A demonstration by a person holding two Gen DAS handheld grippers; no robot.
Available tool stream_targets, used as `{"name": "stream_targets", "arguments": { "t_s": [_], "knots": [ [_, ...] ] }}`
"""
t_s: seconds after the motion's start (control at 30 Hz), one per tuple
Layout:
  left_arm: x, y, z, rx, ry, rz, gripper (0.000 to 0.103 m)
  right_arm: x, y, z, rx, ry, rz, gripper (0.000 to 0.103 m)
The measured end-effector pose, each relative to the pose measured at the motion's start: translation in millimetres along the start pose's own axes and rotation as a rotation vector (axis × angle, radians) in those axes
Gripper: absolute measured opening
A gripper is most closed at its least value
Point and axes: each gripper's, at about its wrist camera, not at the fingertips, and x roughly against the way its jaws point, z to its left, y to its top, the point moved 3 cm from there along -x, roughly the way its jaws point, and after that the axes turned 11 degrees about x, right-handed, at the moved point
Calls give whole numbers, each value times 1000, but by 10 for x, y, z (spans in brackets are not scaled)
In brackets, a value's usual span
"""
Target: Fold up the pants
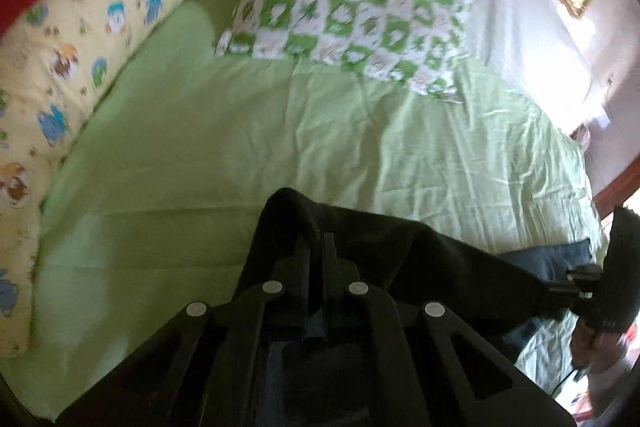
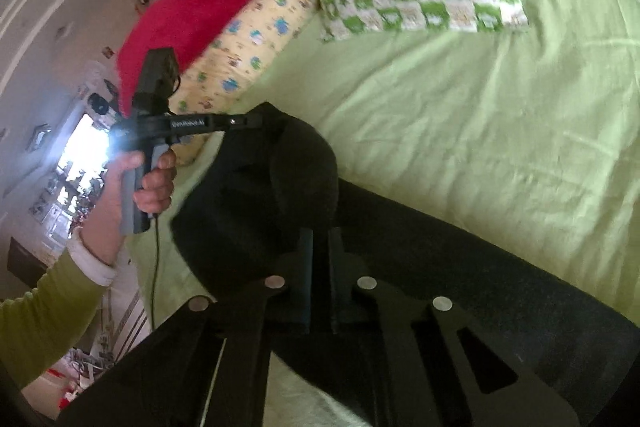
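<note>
A person is standing at a bed covered with a wrinkled light green cotton sheet, holding a black two-finger gripper in each hand. A pair of dark, nearly black fabric pants is lying across the near edge of the bed and is being lifted by both tools. The left gripper is pressing its fingers together on a raised hump of the pants cloth. The right gripper is likewise pinching a fold of the same pants, with the fabric bunching up in front of its fingers. In the right wrist view, the person's left hand, in a green sleeve with a white cuff, is gripping the handle of the other tool. Near the head of the bed a green and white checked pillow, a yellow cartoon-print pillow and a red plush cushion are resting, well apart from the pants.

Both pinches seem to be catching only a small bunch of cloth, so a hard pull could let the fabric slip free. Uneven lifting could leave the fold crooked or creased.
</note>
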Motion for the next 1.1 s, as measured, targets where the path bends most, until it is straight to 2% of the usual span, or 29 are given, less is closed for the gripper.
{"name": "stream_targets", "arguments": {
  "t_s": [0.1, 0.3, 0.43, 0.77, 0.93, 1.0, 1.07, 1.1],
  "knots": [
    [181, -91, -50, -24, -5, -29, 1, 62, 8, 86, 34, -23, -14, 7],
    [627, -318, -81, -40, -31, -102, 1, 250, -78, 283, 64, -6, -45, 6],
    [781, -539, -72, -65, -9, -150, 1, 330, -186, 447, 111, -5, -49, 6],
    [742, -1109, 234, 28, 11, -186, 2, 70, -648, 616, 155, -5, 80, 6],
    [742, -1292, 373, 93, 57, -184, 17, 36, -748, 671, 177, -22, 108, 11],
    [815, -1367, 419, 138, 68, -191, 21, 57, -749, 689, 167, 6, 103, 17],
    [901, -1447, 425, 169, 71, -194, 29, 94, -758, 718, 167, 9, 93, 30],
    [945, -1480, 425, 180, 80, -203, 35, 103, -766, 728, 165, 8, 92, 32]
  ]
}}
